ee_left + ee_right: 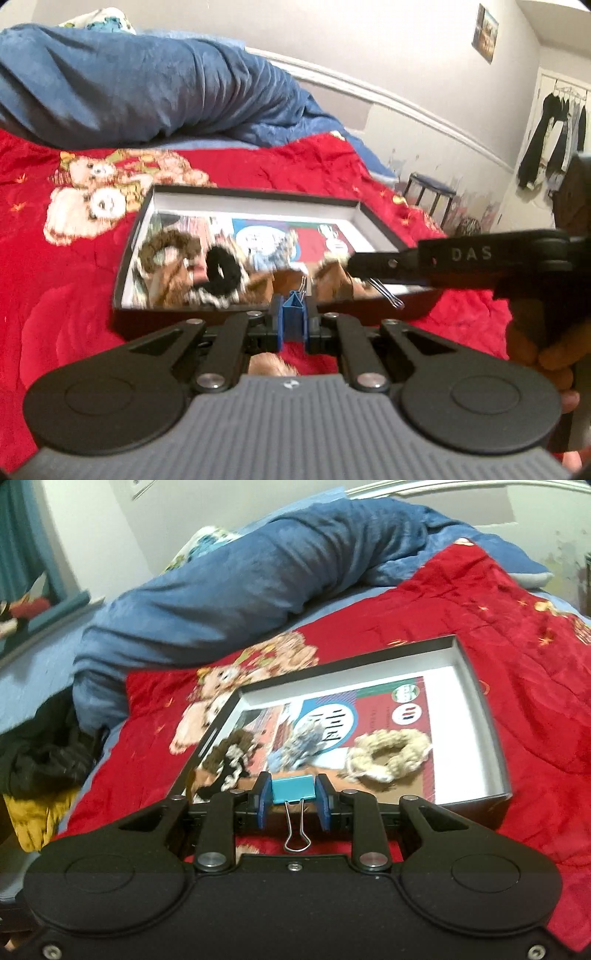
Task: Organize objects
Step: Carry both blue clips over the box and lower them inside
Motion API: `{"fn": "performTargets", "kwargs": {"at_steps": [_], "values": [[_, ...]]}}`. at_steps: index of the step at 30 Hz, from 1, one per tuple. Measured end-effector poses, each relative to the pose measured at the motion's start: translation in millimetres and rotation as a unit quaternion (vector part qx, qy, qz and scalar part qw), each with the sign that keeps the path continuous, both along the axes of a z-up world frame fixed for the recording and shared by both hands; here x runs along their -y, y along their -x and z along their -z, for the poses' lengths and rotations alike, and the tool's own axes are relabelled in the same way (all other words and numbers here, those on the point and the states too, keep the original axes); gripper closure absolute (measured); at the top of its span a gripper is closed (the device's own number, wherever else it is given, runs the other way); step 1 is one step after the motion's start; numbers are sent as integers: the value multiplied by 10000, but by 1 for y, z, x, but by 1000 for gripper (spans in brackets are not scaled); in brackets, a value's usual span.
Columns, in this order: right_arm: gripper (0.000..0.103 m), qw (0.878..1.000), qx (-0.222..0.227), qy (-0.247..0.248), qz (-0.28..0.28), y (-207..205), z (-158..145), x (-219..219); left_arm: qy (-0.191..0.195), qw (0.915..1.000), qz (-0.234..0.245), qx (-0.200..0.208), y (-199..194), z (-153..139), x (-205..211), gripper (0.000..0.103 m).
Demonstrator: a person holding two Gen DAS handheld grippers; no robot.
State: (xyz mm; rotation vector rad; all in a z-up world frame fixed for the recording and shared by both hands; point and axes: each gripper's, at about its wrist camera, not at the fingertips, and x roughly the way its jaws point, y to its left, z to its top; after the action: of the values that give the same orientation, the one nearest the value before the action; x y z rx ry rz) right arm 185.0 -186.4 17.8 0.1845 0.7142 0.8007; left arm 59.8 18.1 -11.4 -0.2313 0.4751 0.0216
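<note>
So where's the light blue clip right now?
In the right wrist view, the teal binder clip is pinched in the right gripper, at the near edge of the black box on the red bedspread.

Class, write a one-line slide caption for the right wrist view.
Right gripper grips a teal binder clip above a scrunchie-filled box on a red quilt.

A red quilt (66, 258) printed with teddy bears (92, 199) covered the bed, and a rumpled blue blanket (147, 85) lay heaped along its far side. Behind it ran a pale wall with a white rail (406, 99) and a small picture (485, 33). A dark stool (430, 192) stood by the wall, and dark clothes (550, 140) hung on a door. Black and yellow garments (40, 775) lay bunched beside the bed.
</note>
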Motion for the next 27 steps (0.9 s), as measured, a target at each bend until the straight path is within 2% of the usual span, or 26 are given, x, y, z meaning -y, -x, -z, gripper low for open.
{"fn": "performTargets", "kwargs": {"at_steps": [7, 10, 12, 15, 17, 21, 24, 27], "values": [[78, 9991, -53, -278, 321, -25, -7, -1, -324, 9980, -361, 412, -26, -24, -12, 91], [78, 9978, -239, -304, 540, -44, -6, -10, -334, 9986, -332, 240, -50, -31, -19, 91], [78, 9965, -364, -208, 720, -57, -6, -19, -471, 9984, -304, 118, -68, -33, -19, 91], [78, 9964, -281, 4, 796, -68, -11, -33, -546, 9979, -348, -54, -84, -31, -23, 91], [78, 9962, -300, 27, 821, -74, -13, -41, -432, 9984, -355, -77, -88, -27, -27, 91], [78, 9914, -815, -421, 934, -85, -6, -40, -501, 9967, -614, -190, -93, -19, -33, 91], [78, 9898, -850, -469, 1045, -90, 0, -36, -467, 9957, -697, -380, -98, -18, -37, 91], [78, 9870, -937, -568, 1175, -96, 6, -30, -657, 9942, -731, -446, -99, -19, -35, 91]]}}
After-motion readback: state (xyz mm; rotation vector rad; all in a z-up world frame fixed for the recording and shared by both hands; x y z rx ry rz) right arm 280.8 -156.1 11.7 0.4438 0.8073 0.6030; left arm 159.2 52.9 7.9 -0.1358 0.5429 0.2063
